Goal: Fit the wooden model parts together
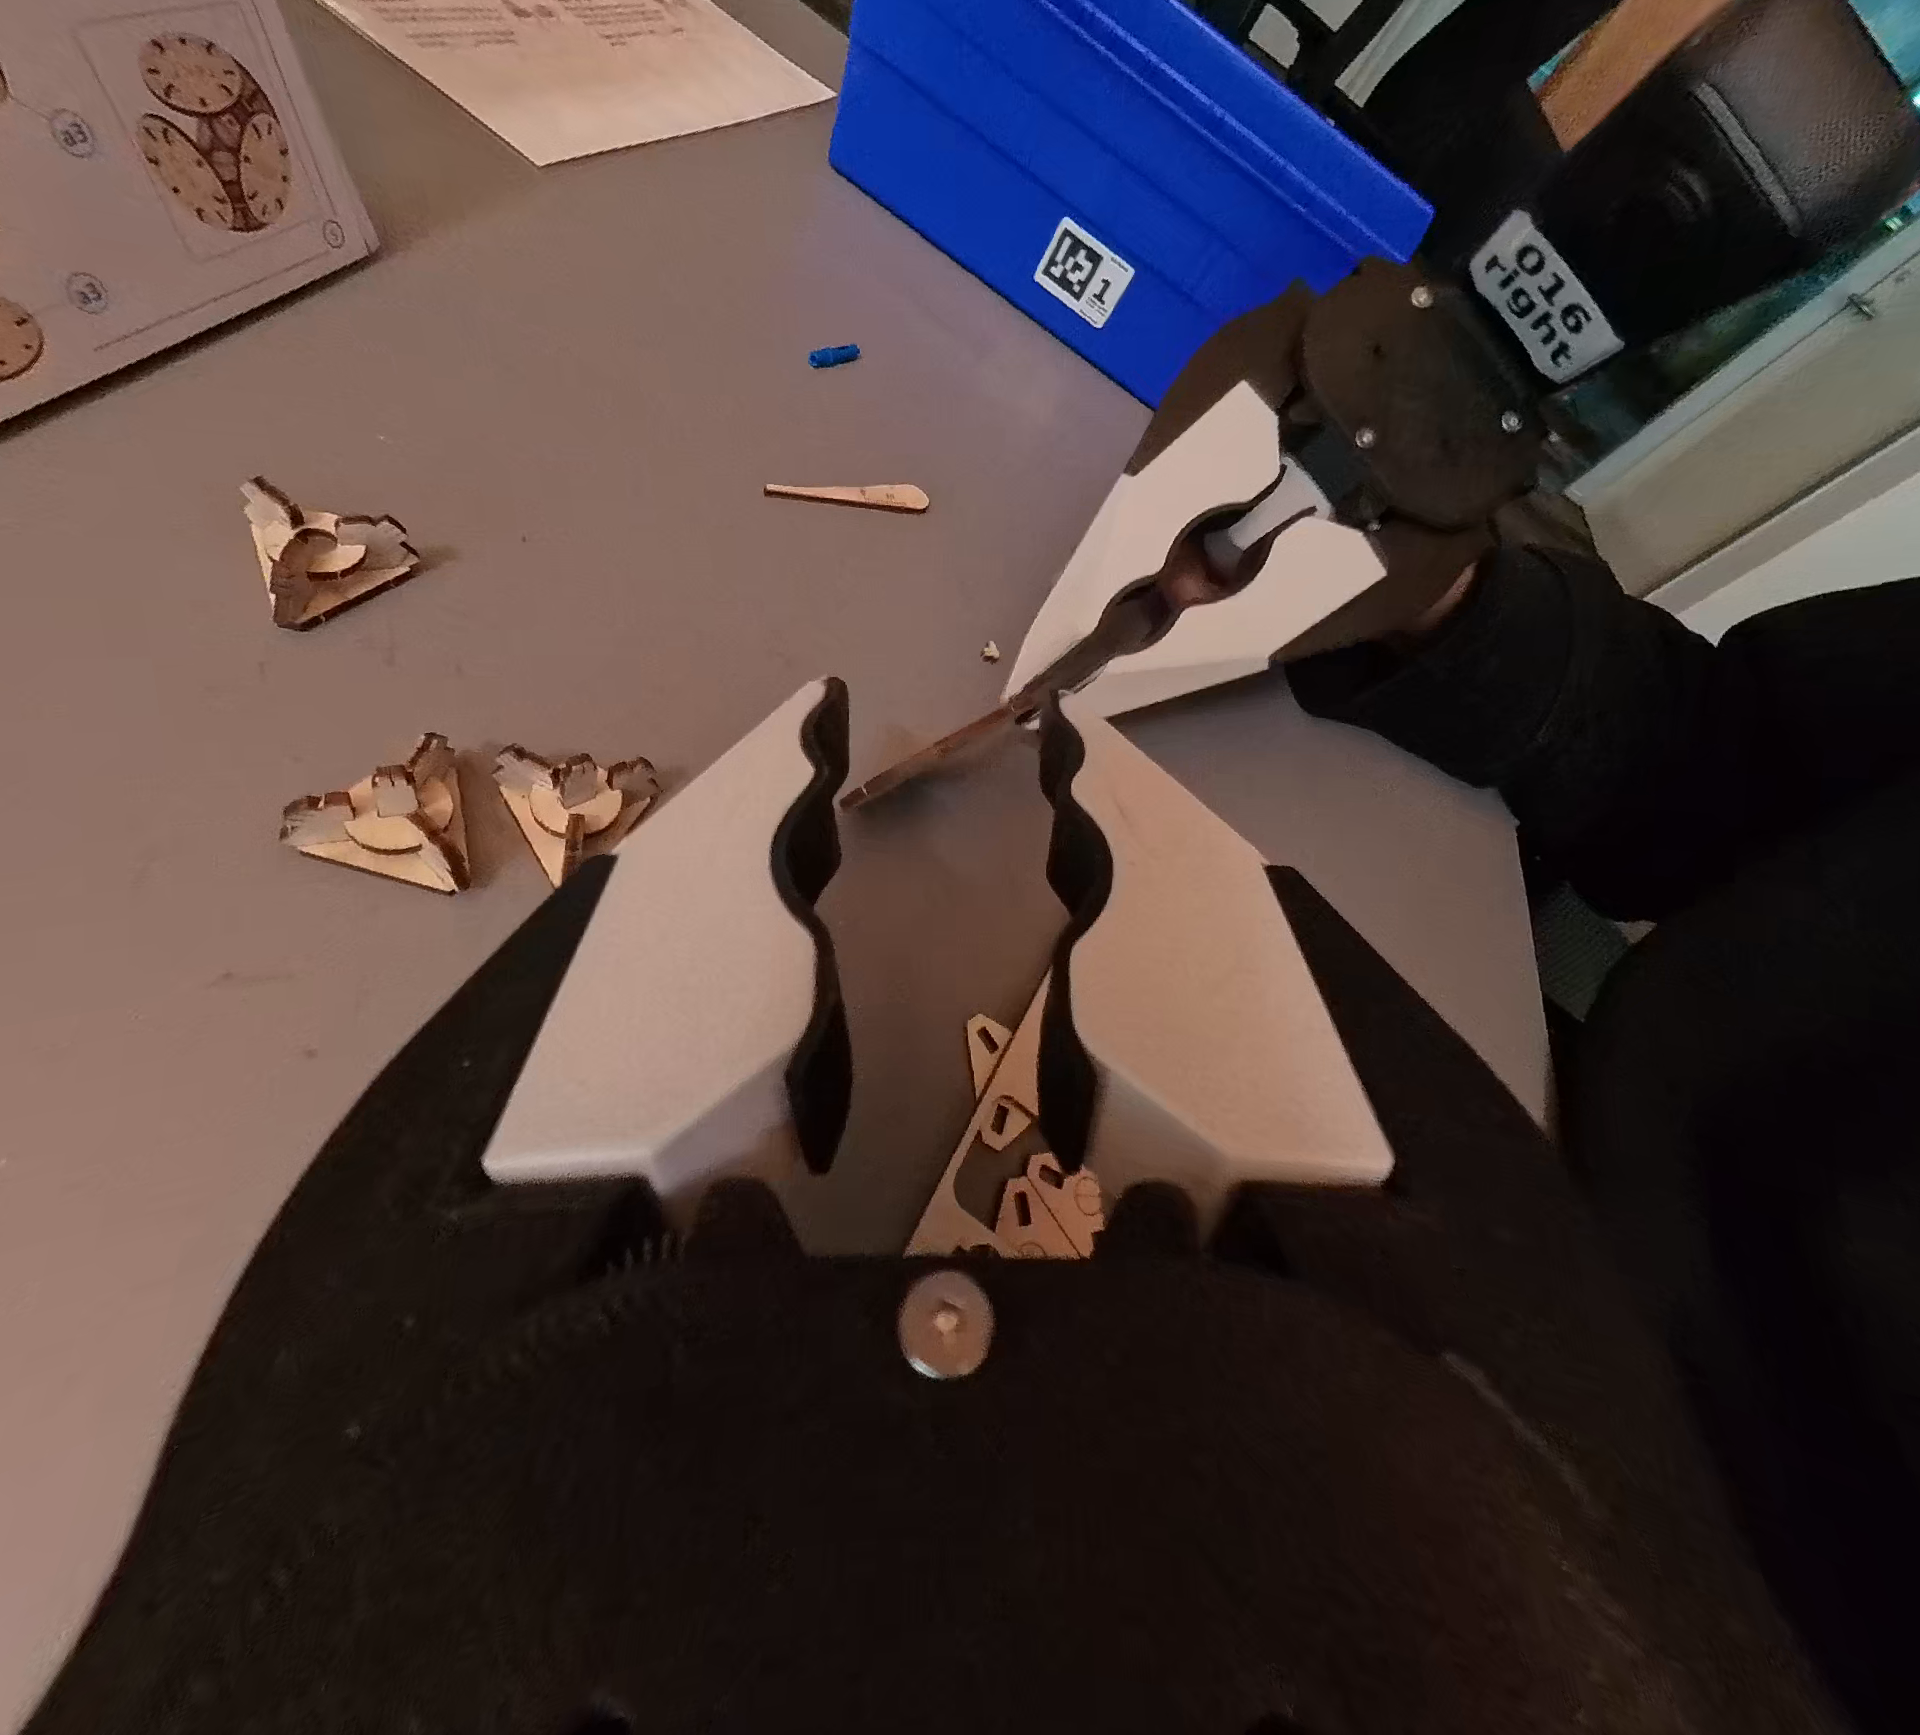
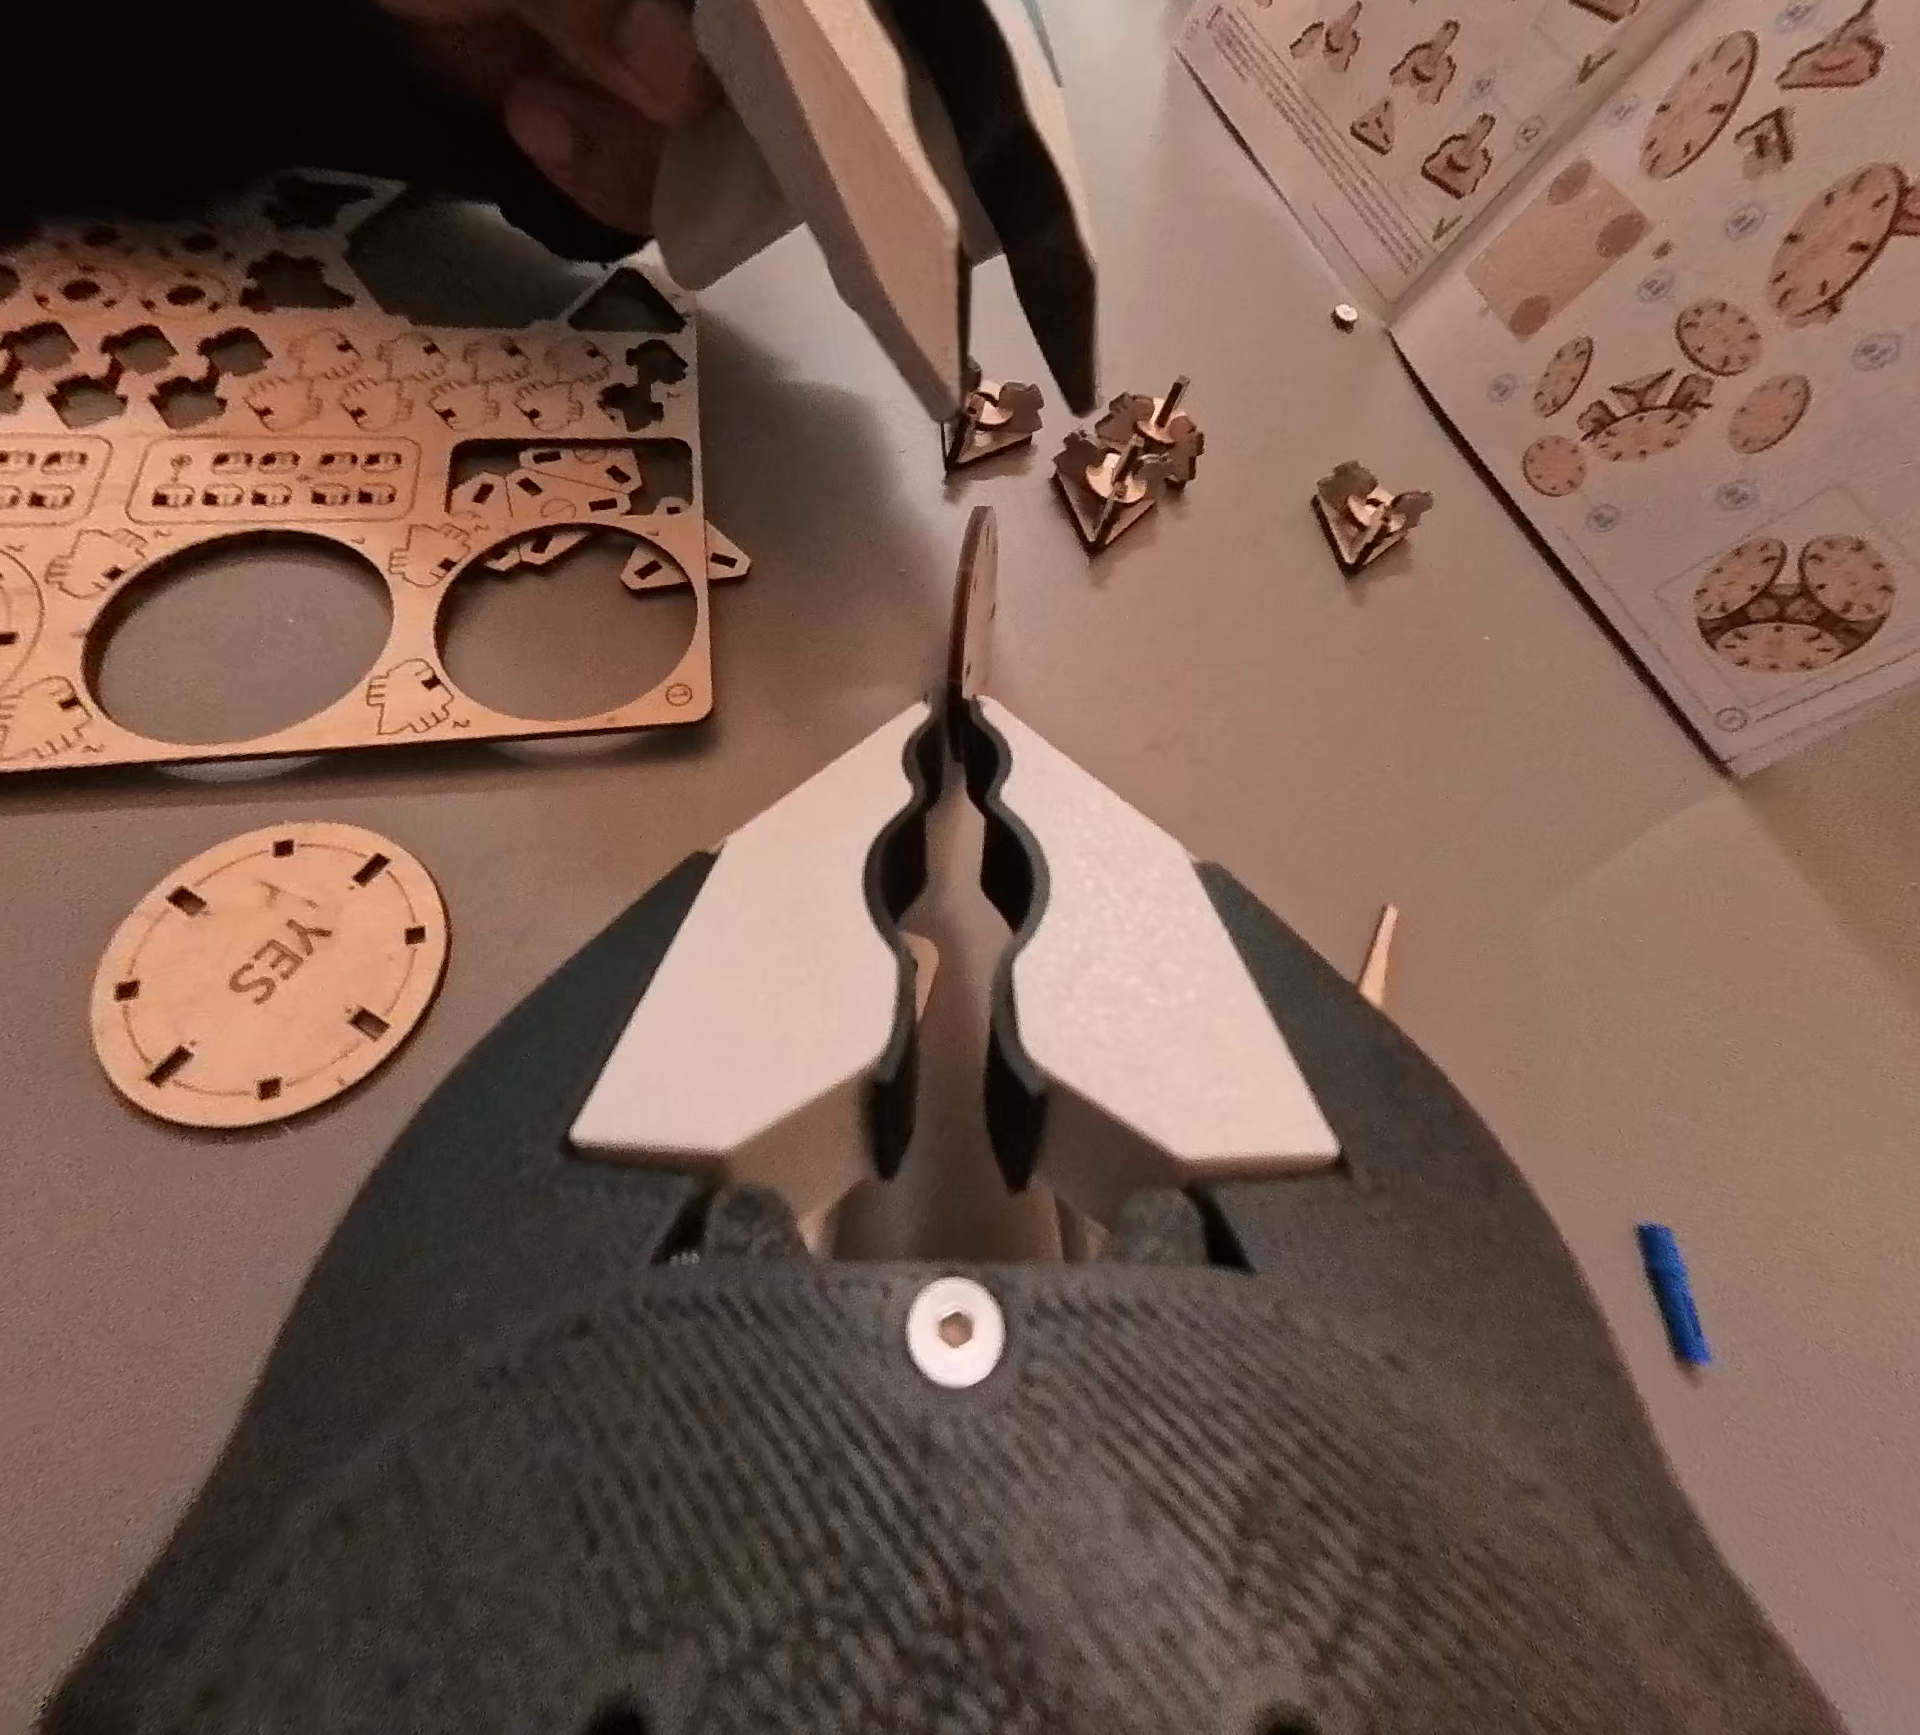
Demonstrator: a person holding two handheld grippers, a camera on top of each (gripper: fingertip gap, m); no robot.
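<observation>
Right gripper (image 2: 954, 719) clamps a thin wooden disc (image 2: 977, 605) edge-on above the grey table (image 2: 1247, 750).
Left gripper (image 1: 940, 709) gapes empty, bare tabletop between its fingers.

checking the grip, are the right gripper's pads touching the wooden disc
Touching: the right wrist view shows the right gripper shut on the wooden disc.

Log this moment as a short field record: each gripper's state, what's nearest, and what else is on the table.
right gripper: shut on wooden disc, held edge-on
left gripper: open, holding nothing, by the disc
nearby: three small wooden assemblies
table: punched wooden sheet, loose disc, instruction sheets, blue bin, wooden stick
</observation>
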